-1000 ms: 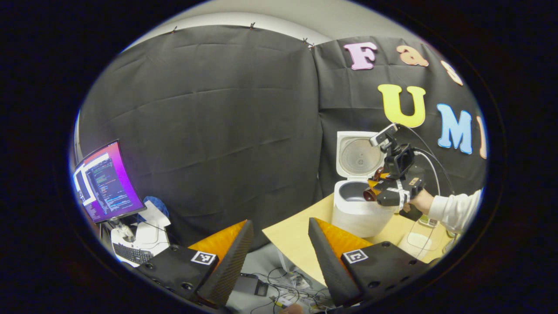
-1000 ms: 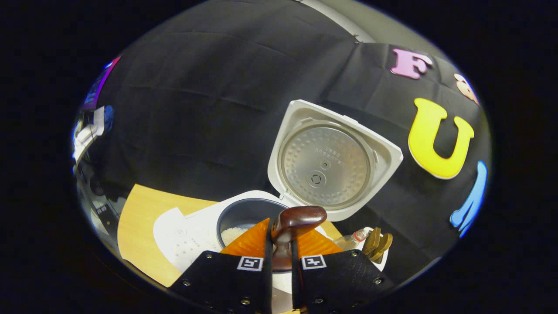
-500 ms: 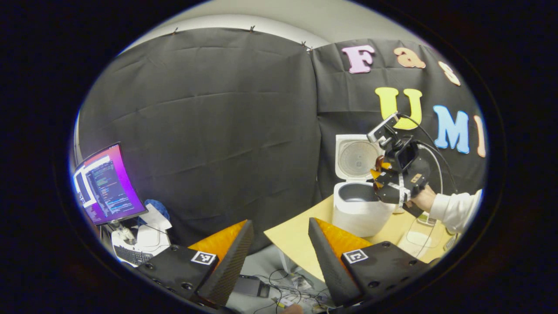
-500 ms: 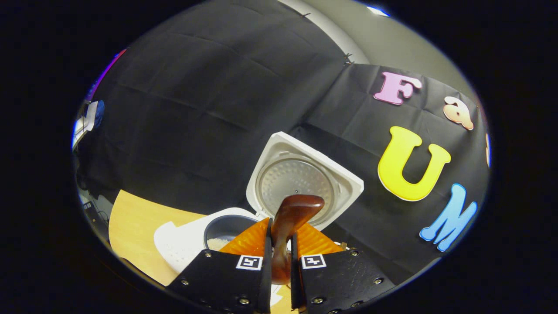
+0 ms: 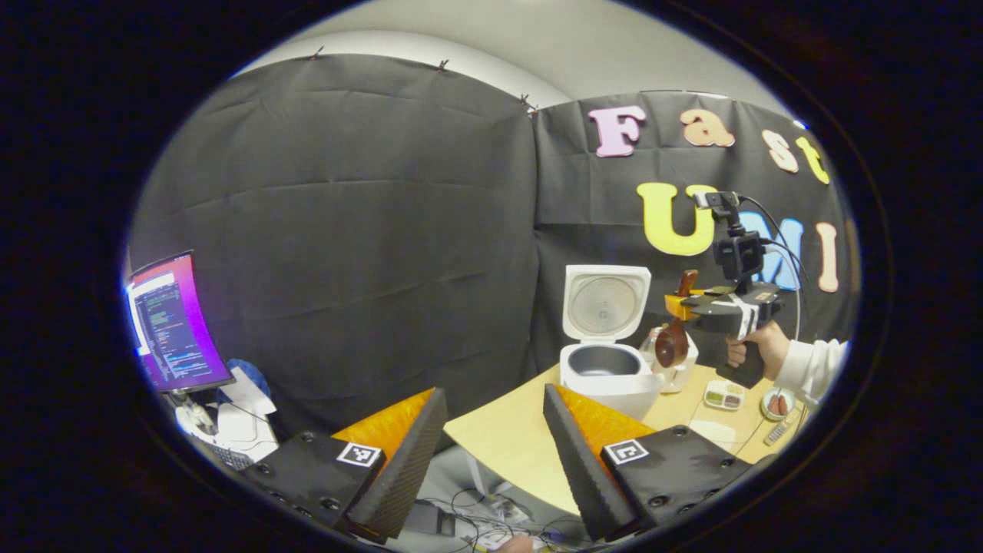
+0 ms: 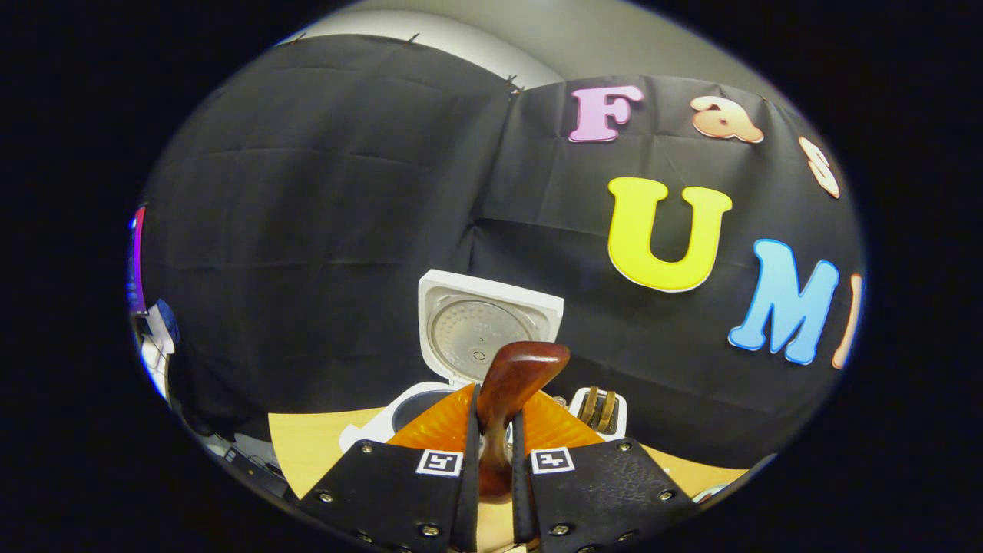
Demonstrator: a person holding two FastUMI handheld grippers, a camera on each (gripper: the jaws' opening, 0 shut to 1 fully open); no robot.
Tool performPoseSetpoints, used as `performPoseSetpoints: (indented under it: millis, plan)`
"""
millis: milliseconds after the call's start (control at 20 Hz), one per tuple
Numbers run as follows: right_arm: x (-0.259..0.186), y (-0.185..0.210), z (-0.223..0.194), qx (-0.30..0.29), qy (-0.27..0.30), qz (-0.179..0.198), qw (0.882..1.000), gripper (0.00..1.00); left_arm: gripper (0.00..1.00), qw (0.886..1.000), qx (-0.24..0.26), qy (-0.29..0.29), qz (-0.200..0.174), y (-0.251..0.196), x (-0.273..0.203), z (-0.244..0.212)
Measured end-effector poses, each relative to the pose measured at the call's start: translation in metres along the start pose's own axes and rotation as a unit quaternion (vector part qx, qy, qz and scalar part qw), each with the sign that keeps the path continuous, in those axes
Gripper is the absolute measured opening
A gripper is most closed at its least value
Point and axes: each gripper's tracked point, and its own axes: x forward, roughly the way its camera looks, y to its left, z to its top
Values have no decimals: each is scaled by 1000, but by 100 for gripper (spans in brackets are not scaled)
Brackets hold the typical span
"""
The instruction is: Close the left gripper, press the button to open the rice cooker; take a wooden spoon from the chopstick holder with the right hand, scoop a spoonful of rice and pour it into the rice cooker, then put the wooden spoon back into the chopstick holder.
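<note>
The wooden table (image 5: 514, 434) lies ahead of the left gripper (image 5: 491, 430), its near corner reaching between the two spread fingers; that gripper stands wide open and holds nothing. To its left, well apart, a lit monitor (image 5: 173, 322) stands over a cluttered white desk.

On the far part of the table, ahead and to the right of the left gripper, sits the white rice cooker (image 5: 607, 369), its lid (image 5: 604, 302) swung up and upright, the grey inner pot bare to view. In the right gripper view the rice cooker (image 6: 407, 411) is just ahead and slightly left of the fingers, lid (image 6: 488, 330) raised behind it.

The right gripper (image 5: 680, 303) hangs in the air just right of the cooker, held by a hand (image 5: 756, 346) in a white sleeve. Both of its fingers are clamped on the handle of the wooden spoon (image 5: 674, 338), whose bowl hangs below the fingers, in front of the chopstick holder (image 5: 683, 365). In its own view the right gripper (image 6: 491, 418) is nearly closed, the wooden spoon (image 6: 511, 384) pinched between the fingers with one end rising above them.

The white chopstick holder (image 6: 600, 407), with wooden utensils upright in it, stands just ahead and to the right of the fingers, beside the cooker. Small dishes (image 5: 726, 395) lie on the table below the hand.
</note>
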Motion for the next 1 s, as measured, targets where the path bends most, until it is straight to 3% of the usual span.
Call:
performPoseSetpoints:
  millis: [150, 450, 700, 1000]
  plan:
    - [-40, -16, -1, 38, 2, -25, 999, 18, 90, 999, -12, -16, -46, -12, 6, 4]
    - [-137, -59, -26, 76, 31, -109, 991, 18, 91, 989, -36, -34, -138, -45, 15, 7]
    - [-210, -107, -53, 85, 46, -168, 981, 18, 89, 984, -48, -45, -168, -68, 19, 19]
    - [-294, -176, -84, 138, 38, -217, 966, 18, 87, 980, -11, -57, -192, -127, -12, 32]
